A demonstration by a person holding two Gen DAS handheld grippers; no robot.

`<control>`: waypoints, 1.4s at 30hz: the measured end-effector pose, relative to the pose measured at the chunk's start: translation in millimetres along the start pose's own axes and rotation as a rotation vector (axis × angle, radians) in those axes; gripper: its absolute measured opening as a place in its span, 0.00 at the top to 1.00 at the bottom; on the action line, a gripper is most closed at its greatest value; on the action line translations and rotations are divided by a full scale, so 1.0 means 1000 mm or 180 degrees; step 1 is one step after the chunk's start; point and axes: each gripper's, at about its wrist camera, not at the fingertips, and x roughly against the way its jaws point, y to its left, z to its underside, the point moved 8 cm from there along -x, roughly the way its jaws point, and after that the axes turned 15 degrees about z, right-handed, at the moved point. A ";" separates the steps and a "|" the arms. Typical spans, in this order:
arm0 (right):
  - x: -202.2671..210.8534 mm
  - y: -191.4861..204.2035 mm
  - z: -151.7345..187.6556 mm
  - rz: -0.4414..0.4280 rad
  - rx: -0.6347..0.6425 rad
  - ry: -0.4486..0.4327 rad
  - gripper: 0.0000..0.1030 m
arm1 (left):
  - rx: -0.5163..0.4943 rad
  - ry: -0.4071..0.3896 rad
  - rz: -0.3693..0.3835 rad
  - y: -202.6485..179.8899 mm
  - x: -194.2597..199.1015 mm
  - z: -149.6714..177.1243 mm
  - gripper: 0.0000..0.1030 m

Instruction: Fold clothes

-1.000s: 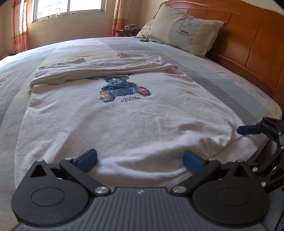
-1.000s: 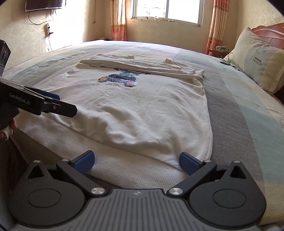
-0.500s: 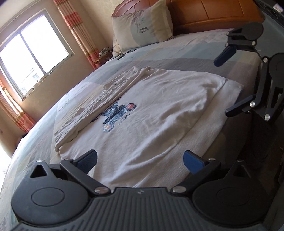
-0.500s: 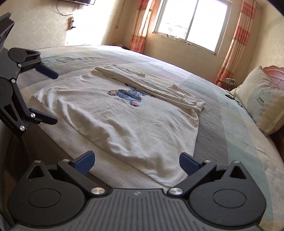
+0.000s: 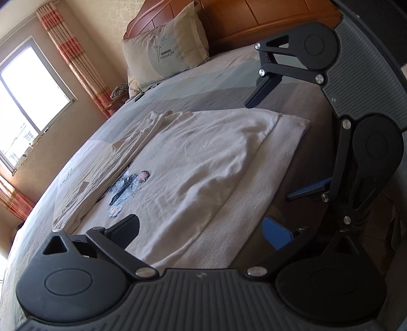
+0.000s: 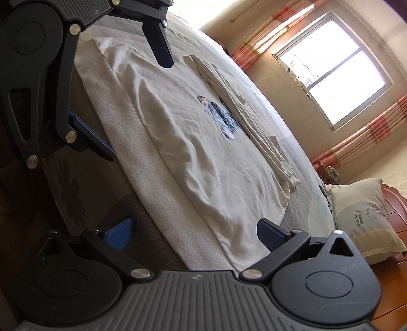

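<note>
A white sweatshirt [image 5: 198, 157] with a dark blue bear print [image 5: 127, 188] lies flat on the bed, its sleeves [image 5: 122, 152] folded across the chest. Its ribbed hem [image 5: 254, 191] runs along the near bed edge. My left gripper [image 5: 202, 230] is open and empty, rolled sideways, just short of one hem corner. The right gripper [image 5: 279, 145] hangs open by the other corner. From the right wrist, the sweatshirt [image 6: 203, 165] and hem [image 6: 152, 178] stretch ahead of my open right gripper [image 6: 195, 234]; the left gripper [image 6: 129, 99] shows open at upper left.
A beige pillow [image 5: 165, 53] leans on the wooden headboard [image 5: 254, 20] at one side of the bed. A bright window [image 6: 335, 66] with striped curtains is across the room. The striped bedsheet [image 5: 229, 84] surrounds the garment. The bed's dark side panel [image 6: 76, 193] drops below the hem.
Both grippers have rolled onto their sides and dropped lower at the bed's near edge, each at a hem corner. They stayed open. The sweatshirt has not moved.
</note>
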 end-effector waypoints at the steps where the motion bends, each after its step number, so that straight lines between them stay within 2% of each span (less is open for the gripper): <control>1: 0.001 0.000 -0.002 0.0011 0.0004 -0.0034 0.00 | 0.0009 0.0016 -0.0014 0.001 0.000 0.002 0.01; 8: 0.000 0.003 -0.015 -0.0013 0.0004 -0.0154 0.00 | 0.0106 0.0077 -0.0111 0.014 0.006 0.014 0.01; 12: 0.000 0.002 -0.021 0.0009 -0.0001 -0.0200 0.00 | 0.0066 0.0033 0.0007 0.009 0.006 0.012 0.01; 24: -0.004 -0.023 -0.027 0.0231 -0.0307 -0.0171 0.00 | 0.0073 0.0081 0.0107 0.006 -0.012 0.011 0.00; 31: -0.007 -0.021 -0.023 0.0169 -0.0334 -0.0115 0.00 | 0.0190 0.0048 0.0048 0.015 -0.008 0.011 0.00; 36: -0.004 -0.010 -0.022 0.0052 -0.0151 -0.0168 0.00 | 0.0279 0.0023 0.0002 0.022 -0.005 0.011 0.00; 40: -0.007 0.000 -0.027 0.0155 0.0144 -0.0269 0.00 | 0.0349 0.0002 -0.0036 0.028 -0.003 0.012 0.01; 42: -0.008 0.004 -0.030 0.0293 0.0385 -0.0370 0.00 | 0.0280 -0.0011 0.0012 0.023 -0.003 0.011 0.01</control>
